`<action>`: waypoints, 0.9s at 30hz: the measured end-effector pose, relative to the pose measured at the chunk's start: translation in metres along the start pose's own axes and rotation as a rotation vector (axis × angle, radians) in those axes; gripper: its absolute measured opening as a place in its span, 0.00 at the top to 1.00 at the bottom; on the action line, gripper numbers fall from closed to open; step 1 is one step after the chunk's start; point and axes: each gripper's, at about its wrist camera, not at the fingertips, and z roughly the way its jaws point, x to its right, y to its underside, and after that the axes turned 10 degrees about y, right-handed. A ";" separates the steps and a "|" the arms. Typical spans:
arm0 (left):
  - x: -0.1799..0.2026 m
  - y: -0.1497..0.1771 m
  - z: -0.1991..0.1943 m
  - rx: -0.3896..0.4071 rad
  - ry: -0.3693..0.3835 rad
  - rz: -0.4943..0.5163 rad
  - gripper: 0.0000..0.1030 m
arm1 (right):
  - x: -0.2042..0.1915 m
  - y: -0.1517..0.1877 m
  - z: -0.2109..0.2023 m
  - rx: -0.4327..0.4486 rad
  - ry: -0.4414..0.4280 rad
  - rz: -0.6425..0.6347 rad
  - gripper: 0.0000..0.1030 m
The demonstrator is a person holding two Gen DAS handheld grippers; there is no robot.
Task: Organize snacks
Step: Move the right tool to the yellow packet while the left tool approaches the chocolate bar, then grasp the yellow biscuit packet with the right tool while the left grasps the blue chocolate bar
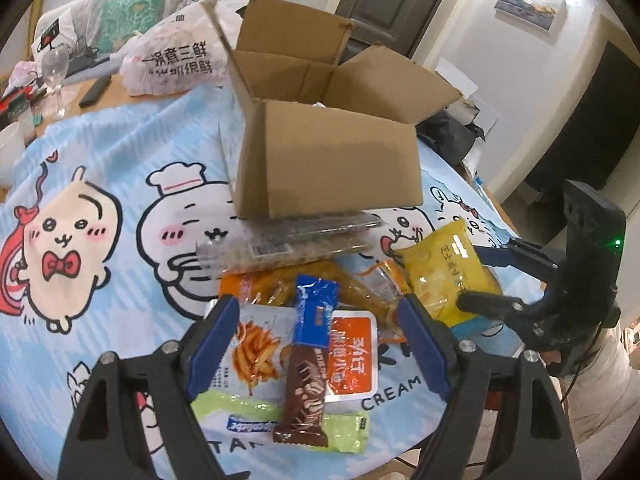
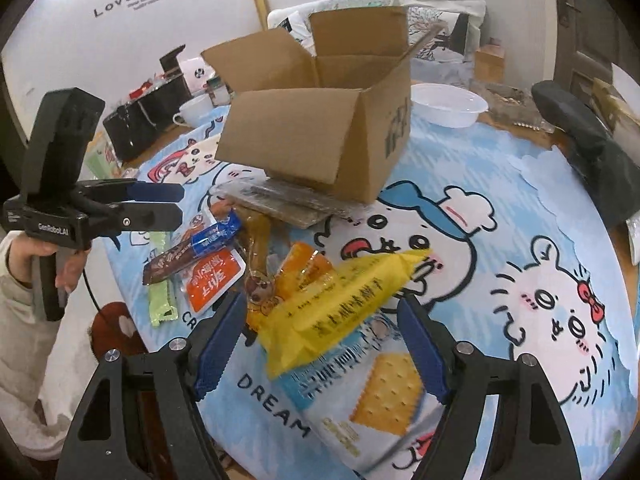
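A: How far along is the snack sorting?

B: Barely started, by my read. An open brown cardboard box [image 1: 328, 160] stands upper centre in the left wrist view, flaps up, on a desk covered w/ a pale blue cartoon-print cloth [image 1: 100, 152]. Its inside is mostly hidden from both views, so I can't tell if anything's in it.

A: Where are the snacks?

B: All loose on the cloth, in a heap just in front of the box. Centre-bottom of the left wrist view: a brown-and-blue wrapped chocolate bar [image 1: 308, 364] lying across a white-and-orange sealed sauce tub [image 1: 352, 360], a white packet printed w/ fries [image 1: 252, 352] beside it, a lime-green foil stick packet [image 1: 344, 428] beneath. Higher up, a clear plastic-wrapped flat pack [image 1: 296, 240] touches the box's base. At right, a yellow crinkly snack bag [image 1: 444, 268].

A: And the tools?

B: Left tool [image 1: 316, 344], lower centre, hangs over the chocolate bar, blue pads wide apart, bar between them but not pinched; it holds nothing. Right tool [image 2: 320, 344], lower centre of the right wrist view, is also parted: the yellow bag lies between its pads atop a light blue cracker packet w/ a square biscuit picture [image 2: 372, 396]. Pads look clear of the bag; no grip seen.

A: So what's left?

B: Pretty much everything, I'd say. Each snack needs picking up and placing; none visibly sorted yet.
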 end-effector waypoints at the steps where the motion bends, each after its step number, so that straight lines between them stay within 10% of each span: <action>1: -0.002 0.000 -0.001 0.001 0.000 -0.003 0.23 | -0.002 -0.001 0.002 -0.007 0.009 -0.004 0.41; 8: -0.009 0.000 -0.009 0.020 0.009 -0.016 0.23 | -0.005 -0.013 0.010 -0.030 0.030 0.001 0.74; 27: -0.008 0.032 0.016 -0.070 -0.079 0.087 0.52 | -0.026 -0.025 0.029 -0.071 0.166 0.008 0.87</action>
